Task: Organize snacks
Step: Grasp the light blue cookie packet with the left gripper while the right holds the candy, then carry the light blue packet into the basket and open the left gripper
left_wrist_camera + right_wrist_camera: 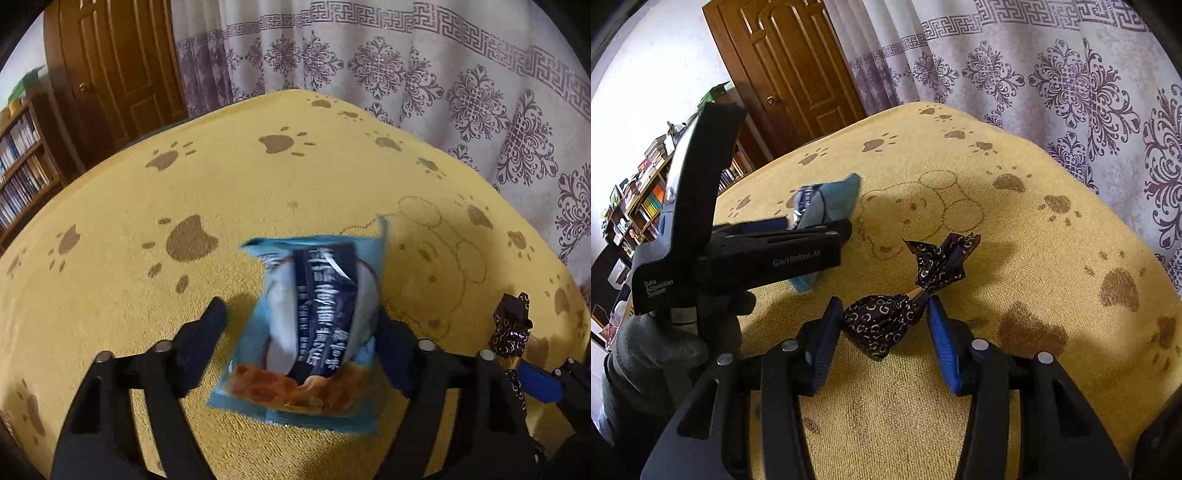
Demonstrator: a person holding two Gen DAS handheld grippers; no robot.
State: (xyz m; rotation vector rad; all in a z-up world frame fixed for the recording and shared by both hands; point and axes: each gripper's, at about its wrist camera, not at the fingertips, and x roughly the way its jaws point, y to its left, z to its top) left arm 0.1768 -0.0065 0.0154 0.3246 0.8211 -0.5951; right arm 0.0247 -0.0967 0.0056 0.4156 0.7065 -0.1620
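Observation:
A light-blue snack packet [306, 332] with dark lettering stands tilted and blurred between the fingers of my left gripper [302, 312]. The right finger touches it, while a gap shows beside the left finger, so the jaws stand open. From the right wrist view the packet [834, 199] sticks up behind the left gripper's body [775, 254]. My right gripper [884, 301] is shut on a dark candy [882, 325] wrapped in gold-patterned foil, with the blue pads [942, 343] pressing both its sides. The same candy [511, 328] shows at the right edge of the left wrist view.
A yellow towel with brown paw prints [184, 192] covers the table. A patterned curtain [443, 81] hangs close behind it. A wooden door [798, 66] and a bookshelf [639, 199] stand to the left. A gloved hand [646, 350] holds the left gripper.

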